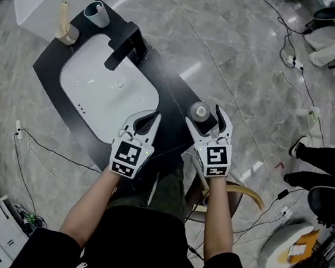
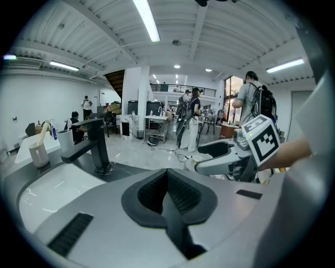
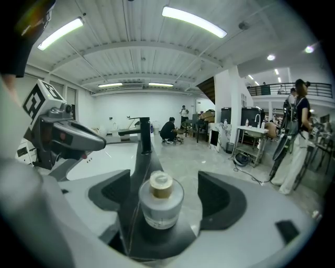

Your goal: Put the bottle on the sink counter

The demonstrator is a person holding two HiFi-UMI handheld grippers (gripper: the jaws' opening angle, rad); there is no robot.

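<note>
Bottle (image 1: 199, 111) stands upright on the dark sink counter (image 1: 173, 88), at the counter's R end, approx 3 o'clock from the white basin (image 1: 108, 91). Clear squat body w/ a tan cap; its base sits flat on the counter.

R gripper (image 1: 205, 117): jaws spread wide, one on each side of the bottle. In the right gripper view there's a gap btwn each pad and the bottle, so nothing is gripped. Its marker cube (image 1: 216, 157) is at 6 o'clock from the bottle.

L gripper (image 1: 150, 119): jaws pressed together, nothing btwn them. It sits over the basin's R edge, approx 9 o'clock from the bottle and just beside the R gripper.

Black faucet (image 1: 128, 44) at 12 o'clock of the basin. Grey cup (image 1: 98, 13) at 11 o'clock near the counter's far corner, w/ a beige holder (image 1: 65, 30) just to its 8 o'clock.
</note>
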